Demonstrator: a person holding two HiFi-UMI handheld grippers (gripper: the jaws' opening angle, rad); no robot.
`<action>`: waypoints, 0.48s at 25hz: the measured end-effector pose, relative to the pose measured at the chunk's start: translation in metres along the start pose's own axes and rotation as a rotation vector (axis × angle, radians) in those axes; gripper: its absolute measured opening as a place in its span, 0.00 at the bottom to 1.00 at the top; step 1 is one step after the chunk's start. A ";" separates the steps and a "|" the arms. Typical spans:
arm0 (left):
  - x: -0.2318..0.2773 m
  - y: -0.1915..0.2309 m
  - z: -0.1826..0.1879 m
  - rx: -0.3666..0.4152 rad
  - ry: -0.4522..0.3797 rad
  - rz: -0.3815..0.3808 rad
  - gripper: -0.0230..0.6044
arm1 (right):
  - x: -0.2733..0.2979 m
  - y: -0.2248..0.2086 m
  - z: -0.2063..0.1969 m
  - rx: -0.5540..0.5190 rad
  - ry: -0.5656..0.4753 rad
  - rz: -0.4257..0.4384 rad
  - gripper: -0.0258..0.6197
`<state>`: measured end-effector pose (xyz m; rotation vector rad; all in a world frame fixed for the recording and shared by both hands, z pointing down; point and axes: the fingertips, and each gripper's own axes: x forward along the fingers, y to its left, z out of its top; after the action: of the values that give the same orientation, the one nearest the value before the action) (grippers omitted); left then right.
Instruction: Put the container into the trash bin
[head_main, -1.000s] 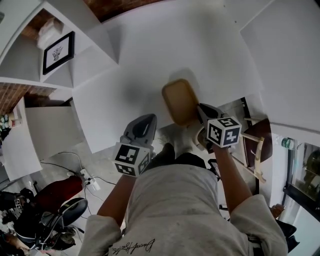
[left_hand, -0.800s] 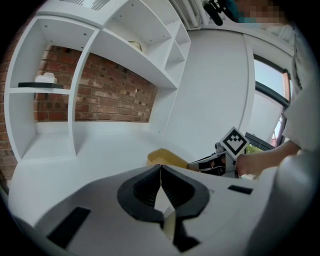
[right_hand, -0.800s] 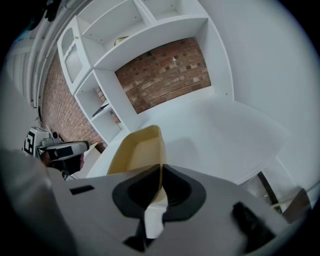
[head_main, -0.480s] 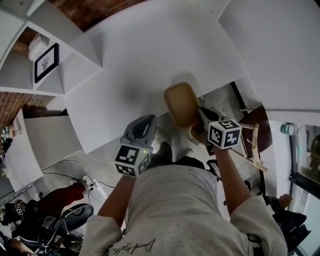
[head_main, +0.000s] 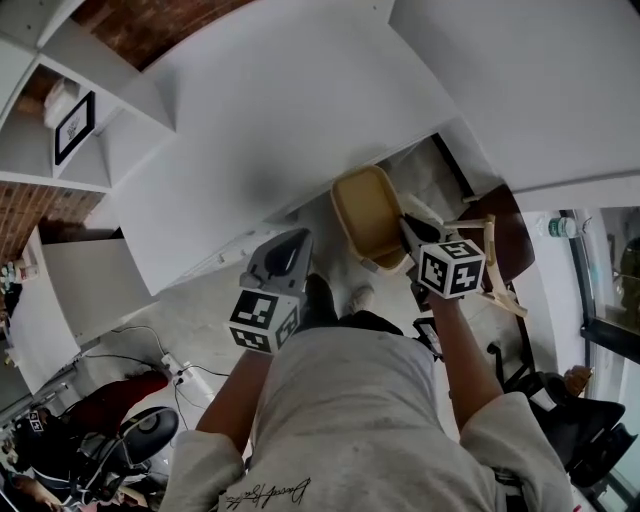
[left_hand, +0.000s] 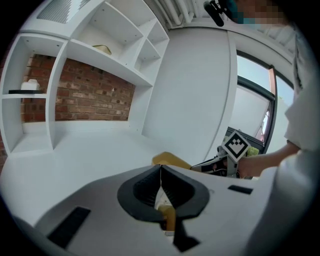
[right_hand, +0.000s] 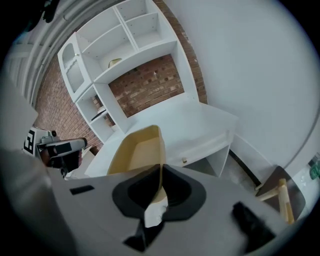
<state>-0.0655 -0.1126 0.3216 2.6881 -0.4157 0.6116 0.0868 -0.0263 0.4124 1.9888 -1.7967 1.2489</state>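
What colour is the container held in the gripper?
The container is yellowish tan, clearest in the head view.

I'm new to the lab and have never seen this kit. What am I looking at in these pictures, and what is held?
A person holds a two-jaw gripper in each hand; there is no robot arm. The head view comes from a camera on the person's head, looking steeply down at their arms. The other two come from cameras riding on each gripper, looking along its jaws. The right gripper has its jaws shut on the rim of a tan container, held in the air by the edge of the white desk. The left gripper has its jaws together with nothing between them. The marker cubes belong to the grippers. No trash bin shows.
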 end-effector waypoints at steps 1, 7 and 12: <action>-0.001 -0.009 -0.003 0.002 0.001 -0.005 0.06 | -0.009 -0.005 -0.007 0.007 -0.002 -0.007 0.10; -0.003 -0.060 -0.024 0.022 0.006 -0.031 0.06 | -0.058 -0.034 -0.050 0.047 -0.012 -0.048 0.10; -0.007 -0.099 -0.039 0.040 0.012 -0.040 0.06 | -0.093 -0.054 -0.082 0.071 -0.025 -0.063 0.10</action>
<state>-0.0499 -0.0071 0.3244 2.7222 -0.3495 0.6302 0.1056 0.1074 0.4224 2.0905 -1.7087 1.2920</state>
